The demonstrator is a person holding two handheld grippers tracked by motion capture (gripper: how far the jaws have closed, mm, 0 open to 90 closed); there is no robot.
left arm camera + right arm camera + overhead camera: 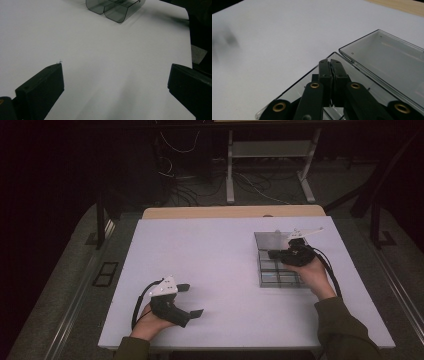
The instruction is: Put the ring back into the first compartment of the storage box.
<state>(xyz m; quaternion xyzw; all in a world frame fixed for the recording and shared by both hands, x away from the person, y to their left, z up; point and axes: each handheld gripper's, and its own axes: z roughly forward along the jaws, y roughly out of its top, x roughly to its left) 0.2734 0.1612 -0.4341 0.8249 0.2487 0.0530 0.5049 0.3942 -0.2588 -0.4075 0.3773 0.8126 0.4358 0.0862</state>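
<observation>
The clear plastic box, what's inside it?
Inside the clear box, dividers split it into compartments, which look empty. The shut right gripper pokes in and covers part. Its lid lies open.

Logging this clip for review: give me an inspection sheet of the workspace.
Surface: white table, bare apart from the box.
Job's things: clear box with dividers, lid open and laid flat.
Clutter: nothing seen.
Grippers: left gripper open, over bare table; right gripper shut, over the box.
Cables: one trails from each gripper; loose wires on the floor behind.
Surroundings: dark room, white frame legs beyond the table.
</observation>
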